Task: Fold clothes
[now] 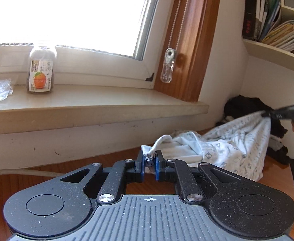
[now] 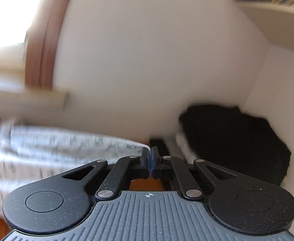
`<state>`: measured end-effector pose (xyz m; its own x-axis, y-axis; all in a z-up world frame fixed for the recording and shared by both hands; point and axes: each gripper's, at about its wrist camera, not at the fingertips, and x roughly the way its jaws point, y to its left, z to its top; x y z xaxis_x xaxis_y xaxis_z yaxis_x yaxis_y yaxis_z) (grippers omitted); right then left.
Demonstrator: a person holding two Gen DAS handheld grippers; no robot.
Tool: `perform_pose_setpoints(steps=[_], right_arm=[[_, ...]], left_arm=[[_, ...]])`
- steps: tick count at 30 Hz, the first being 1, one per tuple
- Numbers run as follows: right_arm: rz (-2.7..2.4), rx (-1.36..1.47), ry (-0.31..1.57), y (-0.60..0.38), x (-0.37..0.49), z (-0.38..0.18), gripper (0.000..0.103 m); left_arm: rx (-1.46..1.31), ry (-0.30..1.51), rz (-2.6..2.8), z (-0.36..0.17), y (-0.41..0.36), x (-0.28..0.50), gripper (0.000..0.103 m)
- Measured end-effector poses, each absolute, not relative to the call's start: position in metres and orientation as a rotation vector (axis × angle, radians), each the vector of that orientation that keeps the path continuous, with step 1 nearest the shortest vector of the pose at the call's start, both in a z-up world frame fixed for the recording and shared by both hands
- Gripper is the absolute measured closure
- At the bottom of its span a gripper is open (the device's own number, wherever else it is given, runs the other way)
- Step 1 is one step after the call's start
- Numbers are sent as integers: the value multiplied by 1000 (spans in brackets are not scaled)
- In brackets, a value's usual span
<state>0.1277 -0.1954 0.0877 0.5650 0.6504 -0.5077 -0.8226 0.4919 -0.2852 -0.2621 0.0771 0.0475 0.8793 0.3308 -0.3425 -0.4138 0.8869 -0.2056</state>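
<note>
Left gripper (image 1: 150, 163), blue pads pinched on the corded corner of a soft, pale patterned garment (image 1: 237, 144); right gripper (image 2: 151, 160) clamped on the opposite edge. Between them the cloth hangs taut and creased over the wooden floor (image 1: 110, 158). Beyond lie a dark clothes heap (image 2: 233, 138), bare wall and stone windowsill (image 1: 94, 108).

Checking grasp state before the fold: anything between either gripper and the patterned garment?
Nothing visible. The left gripper is shut on the patterned garment at its drawstring end; the right gripper is shut on its other edge. The black clothes pile lies behind.
</note>
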Motion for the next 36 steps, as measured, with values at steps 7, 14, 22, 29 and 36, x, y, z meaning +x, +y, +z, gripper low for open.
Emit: perform_pose_setpoints(steps=[7,14,22,29,36], right_arm=[[1037,-460,368,-195,124,90,78],[1252,-551,347,-119,86,92,66],[1391,-732,411,-51,49,64,54],[1358,-835,452,-39,51,44,65],[1258,-864,319,-60,52,65,96]], left_arm=[[-268,340,396,40,74,-255,92],[-250,350,387,40,68,-250,92],[-239,374,379,37,66,-247,92],[-225,382,366,36,63,-245,92],[-232,304,382,46,64,-257,92]])
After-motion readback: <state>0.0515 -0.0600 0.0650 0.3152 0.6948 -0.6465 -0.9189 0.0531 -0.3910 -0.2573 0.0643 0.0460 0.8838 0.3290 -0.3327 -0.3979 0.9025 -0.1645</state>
